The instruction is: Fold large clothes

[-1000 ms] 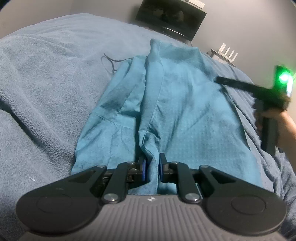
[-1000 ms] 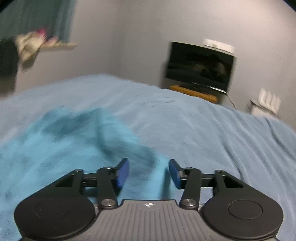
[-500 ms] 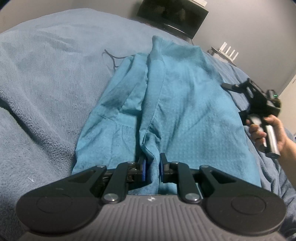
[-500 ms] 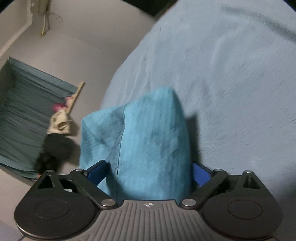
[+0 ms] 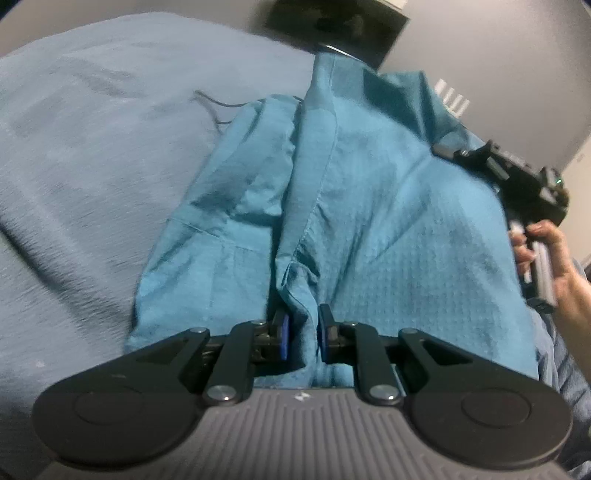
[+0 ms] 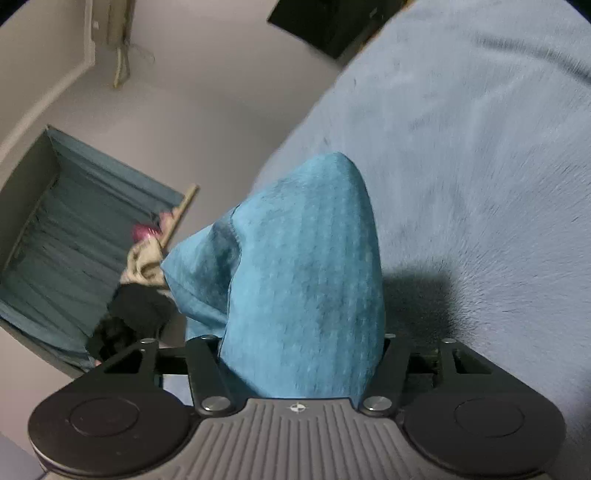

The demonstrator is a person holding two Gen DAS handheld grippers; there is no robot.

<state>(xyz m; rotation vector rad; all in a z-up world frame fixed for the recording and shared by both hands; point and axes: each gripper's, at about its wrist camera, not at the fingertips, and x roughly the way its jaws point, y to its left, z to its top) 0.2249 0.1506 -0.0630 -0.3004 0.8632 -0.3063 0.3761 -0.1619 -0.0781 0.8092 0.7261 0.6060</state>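
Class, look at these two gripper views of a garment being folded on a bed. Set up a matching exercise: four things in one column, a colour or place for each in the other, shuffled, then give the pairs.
Things:
1. garment
2. blanket
3. television
4. hand

Descriptions:
A. pale blue-grey, spread under everything
B. at the right edge, holding the right hand-held gripper
C. teal, pinched by the left hand-held gripper
D. dark, against the far wall

Pairs: 1-C, 2-A, 3-D, 4-B

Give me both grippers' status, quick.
Left gripper: shut on the teal garment.
Right gripper: jaws closing, a bunch of the teal garment between them.
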